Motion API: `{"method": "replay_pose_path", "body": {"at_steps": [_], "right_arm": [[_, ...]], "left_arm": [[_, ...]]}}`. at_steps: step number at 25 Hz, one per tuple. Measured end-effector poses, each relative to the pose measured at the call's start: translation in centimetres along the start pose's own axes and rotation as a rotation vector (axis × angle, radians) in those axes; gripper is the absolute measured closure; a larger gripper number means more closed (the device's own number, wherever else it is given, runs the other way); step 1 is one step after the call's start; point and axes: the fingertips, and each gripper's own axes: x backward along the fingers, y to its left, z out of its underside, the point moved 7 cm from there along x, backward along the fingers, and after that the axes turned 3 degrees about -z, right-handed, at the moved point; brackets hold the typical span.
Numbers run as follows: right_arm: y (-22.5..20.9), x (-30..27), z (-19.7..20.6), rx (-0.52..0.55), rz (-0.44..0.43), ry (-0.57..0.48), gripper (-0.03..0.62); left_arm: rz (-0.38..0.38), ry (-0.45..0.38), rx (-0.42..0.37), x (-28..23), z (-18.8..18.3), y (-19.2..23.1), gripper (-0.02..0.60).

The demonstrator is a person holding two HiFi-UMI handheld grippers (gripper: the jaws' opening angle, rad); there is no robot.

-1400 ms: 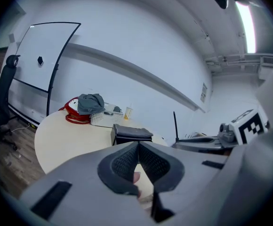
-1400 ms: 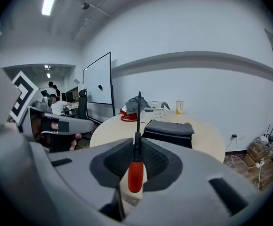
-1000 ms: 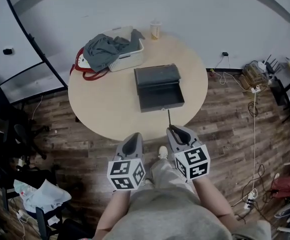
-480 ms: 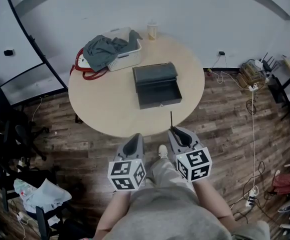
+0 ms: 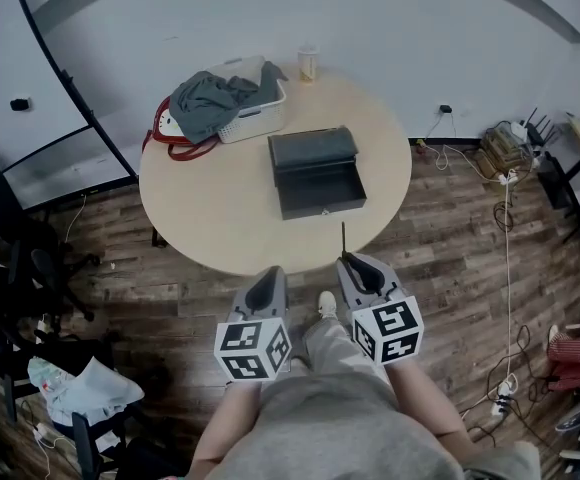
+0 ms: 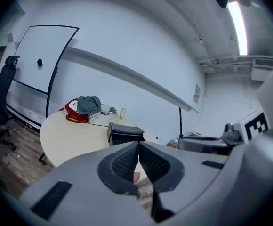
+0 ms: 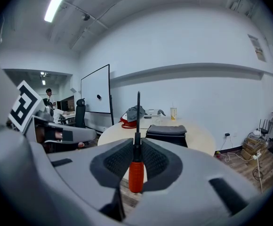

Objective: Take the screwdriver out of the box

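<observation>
Far off to the left of the left jaws, a whiteboard (image 5: 20, 78) stands by the wall and a black office chair (image 5: 5, 223) sits on the wood floor (image 5: 450, 228). Ahead of those jaws and somewhat to their left, at the far side of the round table (image 5: 210, 208), a white basket (image 5: 260, 120) carries a crumpled grey cloth (image 5: 205, 103). A red item (image 5: 160, 133), perhaps a bag, lies against the basket's left side; it is too small to name surely. A pale cup (image 5: 308, 63) stands just right of the basket, by the table's far rim.

The left gripper (image 5: 267, 274) is held short of the table's near edge, its jaws closed together with nothing between them. Ahead of both pairs of jaws, and well apart from them, the dark metal box (image 5: 312, 150) sits near the middle of the table. Its lid is raised at the far side and its open tray faces the jaws.

The right gripper (image 5: 351, 260), just beside the left one, has its jaws clamped on the screwdriver (image 7: 136, 172). The orange handle sits between the pads and trails back behind them. The dark shaft sticks out forward past the jaw tips toward the box, its tip over the table's near edge in the head view. The screwdriver is out of the box and well apart from it. Farther right of the right jaws, cables (image 5: 510, 168) lie tangled on the floor.
</observation>
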Motion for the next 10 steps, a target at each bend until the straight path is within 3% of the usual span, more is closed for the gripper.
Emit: {"method": "replay_pose_path", "body": {"at_steps": [10], "right_arm": [[0.0, -0.5, -0.35, 0.004, -0.006, -0.007, 0.549]], "left_arm": [[0.003, 0.002, 0.005, -0.42, 0.02, 0.38, 0.578]]}}
